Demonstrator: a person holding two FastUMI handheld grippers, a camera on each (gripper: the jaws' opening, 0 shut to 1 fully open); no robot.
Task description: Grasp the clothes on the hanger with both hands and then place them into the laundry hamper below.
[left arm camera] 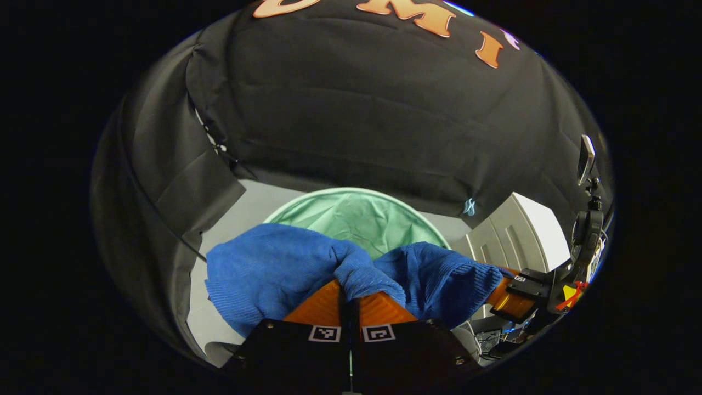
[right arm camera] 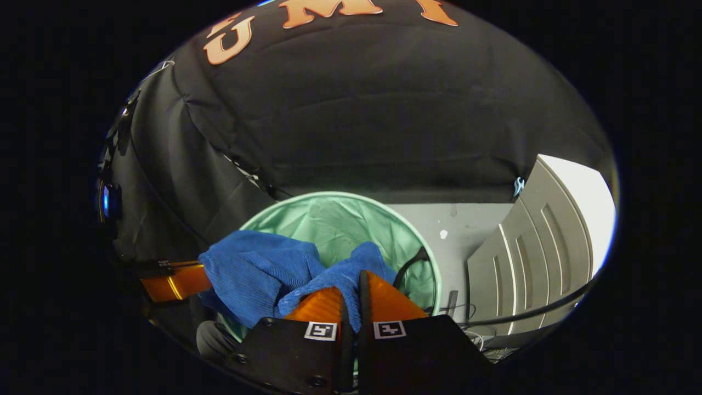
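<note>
Blue garment (left arm camera: 263,269) over green hamper (left arm camera: 351,214), left gripper (left arm camera: 349,299) and right gripper (right arm camera: 351,296) each pinching its cloth

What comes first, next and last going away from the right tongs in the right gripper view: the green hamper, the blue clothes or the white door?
1. Blue clothes: pinched in the right tongs, bunched to the left.
2. Green hamper: just beyond and below the clothes, middle of the view.
3. White door: farthest, off to the right past the hamper.
</note>
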